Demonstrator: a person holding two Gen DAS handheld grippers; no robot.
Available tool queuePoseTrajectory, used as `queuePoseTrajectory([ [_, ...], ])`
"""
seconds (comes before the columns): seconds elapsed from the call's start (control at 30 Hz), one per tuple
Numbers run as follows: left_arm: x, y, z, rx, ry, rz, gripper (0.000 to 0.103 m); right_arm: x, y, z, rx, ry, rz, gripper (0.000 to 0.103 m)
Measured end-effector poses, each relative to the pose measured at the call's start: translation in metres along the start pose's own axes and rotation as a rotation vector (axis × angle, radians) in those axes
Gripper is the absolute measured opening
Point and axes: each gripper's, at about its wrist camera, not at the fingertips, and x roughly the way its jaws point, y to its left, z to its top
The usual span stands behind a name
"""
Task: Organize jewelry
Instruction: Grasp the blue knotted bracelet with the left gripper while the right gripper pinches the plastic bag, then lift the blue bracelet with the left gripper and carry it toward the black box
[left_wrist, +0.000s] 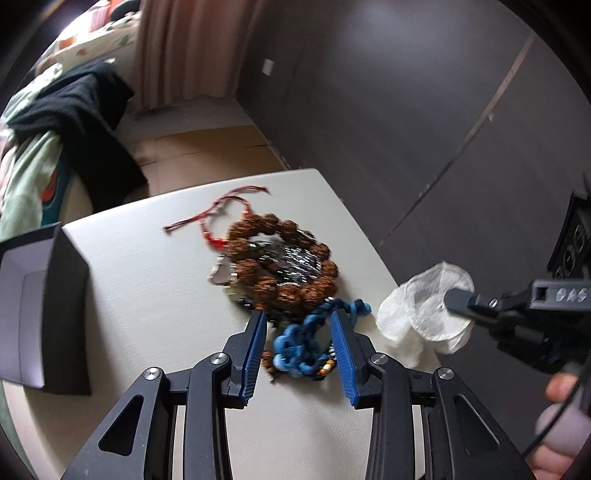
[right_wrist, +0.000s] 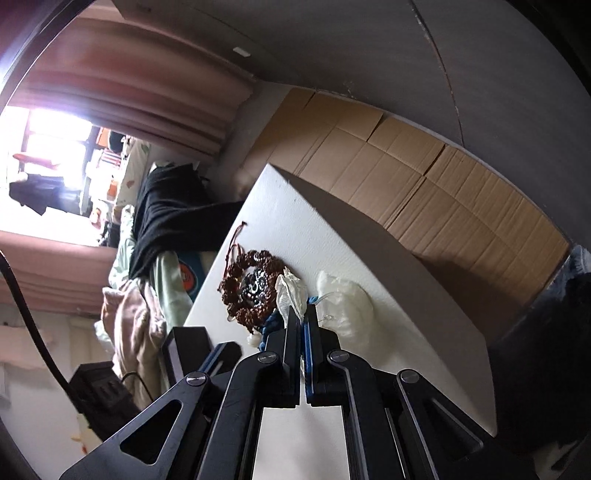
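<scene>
Left tool (left_wrist: 298, 332): jaws apart, blue pads w/ a wide gap, low over the tabletop (left_wrist: 147, 295). Blue cord bracelet (left_wrist: 295, 350) lies btw the pads; contact w/ either pad can't be told.

Right tool (right_wrist: 303, 314): jaws together, clamped on a thin clear plastic bag (right_wrist: 290, 291). In the left wrist view the same tool (left_wrist: 454, 299) comes in from the right, its tip pinching the crumpled white-clear bag (left_wrist: 424, 314) just off the tabletop's right edge. A bare hand (left_wrist: 565, 417) holds that tool's grip.

Landmark: brown bead bracelet (left_wrist: 284, 258), a ring of rough brown beads, mid-tabletop.

Blue cord bracelet: just on the near side of the bead ring, touching or overlapping its near rim. Small striped beads (left_wrist: 327, 365) sit at its near end.

Dark shiny piece (left_wrist: 295, 262): inside the bead ring; blurred, type unclear.

Red string bracelet (left_wrist: 221, 214): at the far-left side of the bead ring, loose ends trailing away on the tabletop.

Pale metal bit (left_wrist: 221, 273): just left of the bead ring; too blurred to name.

Black box (left_wrist: 40, 306): well left of the bead ring, at the tabletop's left edge, open w/ a pale lining.

2nd plastic bag (right_wrist: 345, 306): right wrist view, lying on the tabletop just beside the ring, right of the held bag.

Beyond the tabletop: flat cardboard (right_wrist: 424, 184) on the floor, pink curtain (right_wrist: 129, 92), dark garment (left_wrist: 81, 129) over bedding.
</scene>
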Motion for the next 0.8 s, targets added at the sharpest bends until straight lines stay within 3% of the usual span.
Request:
queuePoseTrajectory([
  [0.4, 0.039, -0.025, -0.013, 0.165, 0.033, 0.139, 0.038, -0.018, -0.011, 0.006, 0.027, -0.017, 0.031, 0.003],
  [0.43, 0.039, -0.026, -0.014, 0.171, 0.028, 0.144, 0.032, -0.018, -0.011, 0.006, 0.027, -0.015, 0.032, 0.003],
  [0.47, 0.038, -0.025, -0.013, 0.178, 0.024, 0.161, 0.018, -0.017, -0.012, 0.005, 0.028, -0.014, 0.033, 0.003],
  [0.57, 0.030, -0.019, -0.011, 0.161, 0.020, 0.125, 0.010, -0.018, -0.011, 0.006, 0.023, -0.013, 0.030, 0.003],
  [0.63, 0.023, -0.018, -0.011, 0.171, -0.001, 0.137, 0.000, -0.018, -0.011, 0.005, 0.019, -0.014, 0.028, 0.003],
  [0.8, -0.003, -0.012, -0.008, 0.134, -0.047, 0.051, 0.000, -0.015, -0.009, 0.003, 0.012, -0.012, 0.019, 0.003],
])
